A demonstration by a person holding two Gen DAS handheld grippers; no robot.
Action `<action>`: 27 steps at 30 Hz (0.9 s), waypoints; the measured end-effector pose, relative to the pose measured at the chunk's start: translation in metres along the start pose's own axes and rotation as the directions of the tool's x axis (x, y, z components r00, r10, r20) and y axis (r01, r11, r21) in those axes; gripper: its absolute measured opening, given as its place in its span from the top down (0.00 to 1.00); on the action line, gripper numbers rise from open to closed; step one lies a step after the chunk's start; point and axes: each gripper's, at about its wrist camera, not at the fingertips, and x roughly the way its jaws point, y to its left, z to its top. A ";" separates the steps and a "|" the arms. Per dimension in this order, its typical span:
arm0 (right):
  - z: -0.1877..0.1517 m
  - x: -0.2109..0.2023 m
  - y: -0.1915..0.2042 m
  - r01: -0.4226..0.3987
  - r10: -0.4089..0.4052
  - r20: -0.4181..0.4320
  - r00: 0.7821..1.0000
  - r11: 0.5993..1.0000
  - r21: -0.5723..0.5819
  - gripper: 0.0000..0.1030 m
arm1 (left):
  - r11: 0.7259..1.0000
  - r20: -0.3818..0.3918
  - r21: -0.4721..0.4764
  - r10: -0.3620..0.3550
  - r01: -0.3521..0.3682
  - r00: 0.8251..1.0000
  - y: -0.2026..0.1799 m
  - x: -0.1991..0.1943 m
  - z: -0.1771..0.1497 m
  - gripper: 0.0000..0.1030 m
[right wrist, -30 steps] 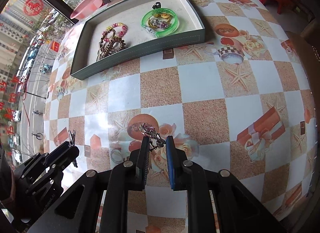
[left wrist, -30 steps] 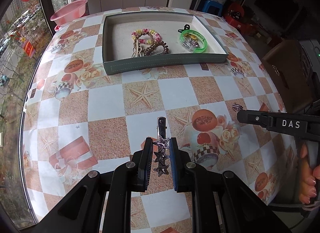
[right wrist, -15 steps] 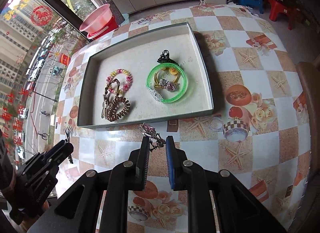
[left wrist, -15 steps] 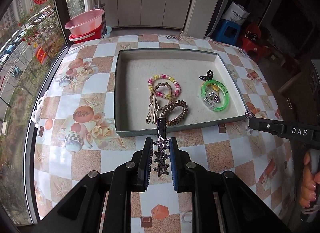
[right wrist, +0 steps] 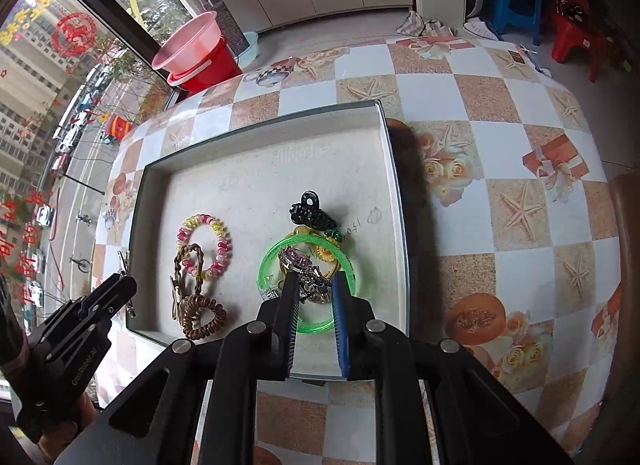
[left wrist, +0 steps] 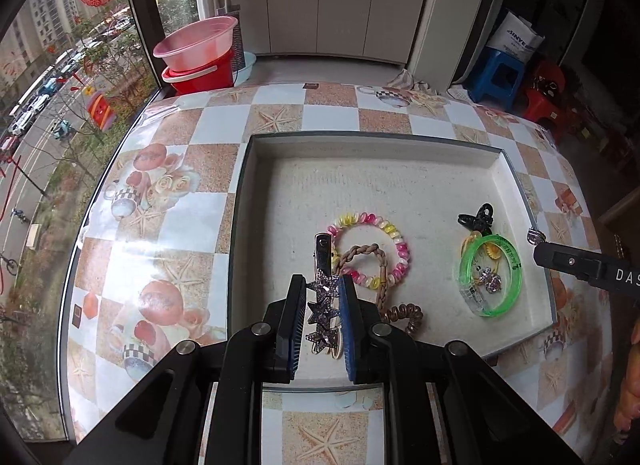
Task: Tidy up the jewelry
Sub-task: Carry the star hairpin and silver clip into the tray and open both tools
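My left gripper is shut on a star hair clip and holds it above the left part of the shallow tray, over a pink-yellow bracelet, a braided cord and a brown coil tie. My right gripper is shut on a silver charm piece over the green bangle in the tray. A black claw clip lies beyond it. The left gripper also shows in the right wrist view.
The tray sits on a round table with a checkered cloth. Pink and red basins stand on the floor beyond the table, next to the window. Blue and red stools stand at the back right.
Both grippers have moved forward from the bare table to above the tray, each still holding its piece. The tray now fills the middle of both views.
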 end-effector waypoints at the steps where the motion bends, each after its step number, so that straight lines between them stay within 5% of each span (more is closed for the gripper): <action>1: 0.003 0.003 -0.001 0.005 -0.005 0.001 1.000 1.000 0.000 0.83 | 1.000 -0.004 -0.001 0.005 -0.005 1.000 0.000 0.004 0.002 0.71; 27: 0.022 0.047 -0.024 0.040 -0.038 -0.048 0.998 0.999 0.035 0.82 | 0.992 -0.053 0.076 0.103 -0.098 0.993 -0.014 0.053 0.006 0.71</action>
